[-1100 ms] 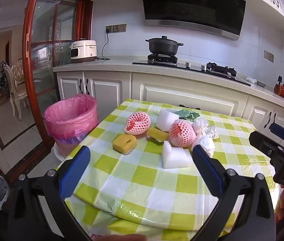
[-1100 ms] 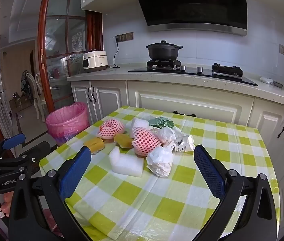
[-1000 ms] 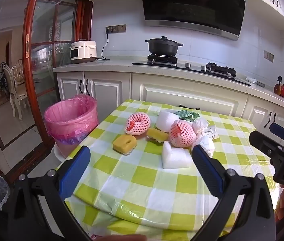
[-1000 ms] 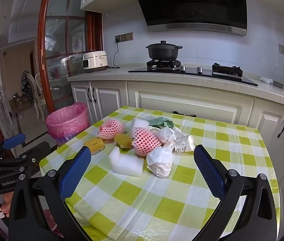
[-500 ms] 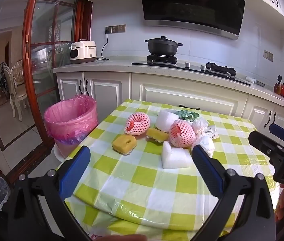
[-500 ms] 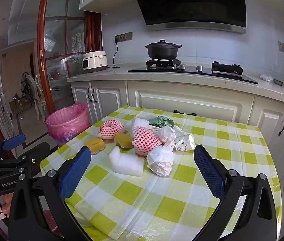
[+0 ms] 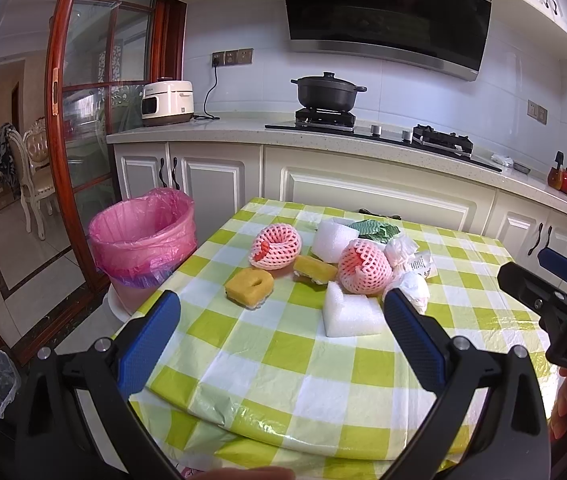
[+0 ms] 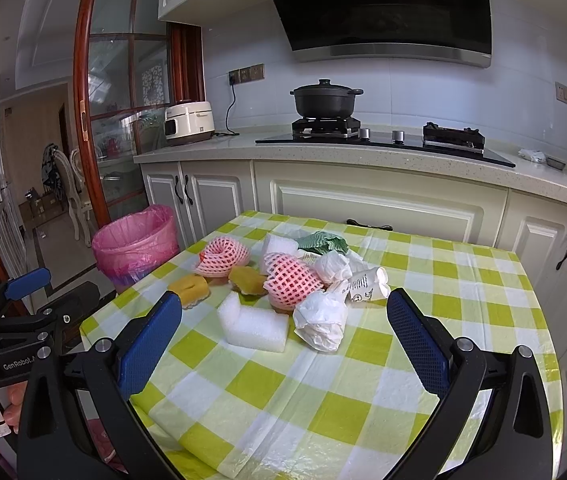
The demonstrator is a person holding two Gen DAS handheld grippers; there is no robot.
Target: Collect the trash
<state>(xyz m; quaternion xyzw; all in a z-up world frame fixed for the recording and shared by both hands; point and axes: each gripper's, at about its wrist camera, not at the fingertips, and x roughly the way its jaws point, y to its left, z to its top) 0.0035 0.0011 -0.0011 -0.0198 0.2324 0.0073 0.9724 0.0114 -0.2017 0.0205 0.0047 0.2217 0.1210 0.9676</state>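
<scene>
Pink-lined bin [image 7: 143, 236] waits left of the desk [image 7: 283, 360], the trash heap [image 7: 339, 268] sits untouched at its middle, and both left tongs [image 7: 281, 338] and right tongs [image 8: 283, 338] hover spread and empty as before, so collecting hasn't begun.

Checked-cloth table [image 7: 283, 364]: foam block [image 7: 349, 312], yellow sponges [image 7: 249, 286], pink net sleeves [image 7: 277, 246], crumpled wrappers [image 8: 321, 318].
</scene>
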